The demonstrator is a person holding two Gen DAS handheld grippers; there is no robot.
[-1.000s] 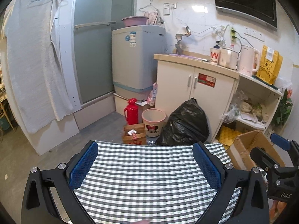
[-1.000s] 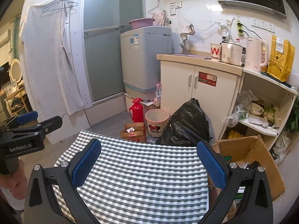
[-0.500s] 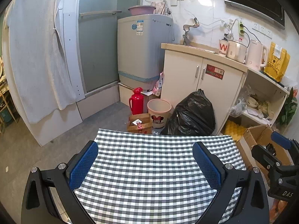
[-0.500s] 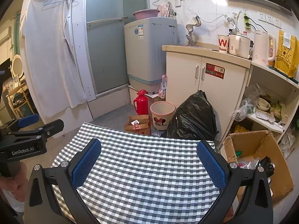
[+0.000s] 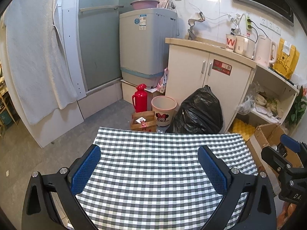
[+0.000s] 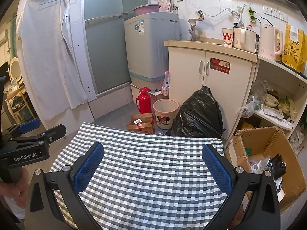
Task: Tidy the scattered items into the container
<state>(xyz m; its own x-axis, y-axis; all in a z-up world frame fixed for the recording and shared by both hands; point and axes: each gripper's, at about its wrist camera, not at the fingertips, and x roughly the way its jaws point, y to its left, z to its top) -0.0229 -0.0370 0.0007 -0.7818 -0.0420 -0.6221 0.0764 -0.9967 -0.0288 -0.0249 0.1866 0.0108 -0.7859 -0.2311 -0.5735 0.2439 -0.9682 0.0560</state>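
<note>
I hold my left gripper over the checked tablecloth. Its two blue fingers are spread wide apart and there is nothing between them. My right gripper is over the same cloth, and its blue fingers are wide apart too, with nothing in them. In the right view, my left gripper shows at the left edge, held in my hand.

I can see no scattered items on the part of the cloth that shows.

The only open container I can see is a cardboard box. It sits on the floor just beside the right side of the table. It has some wrappers and bits in it.

Past the far edge of the table there is a black trash bag, a small bin with a cartoon mouse, a red thermos and a little brown box. Behind them stand a washing machine and a white cabinet.
</note>
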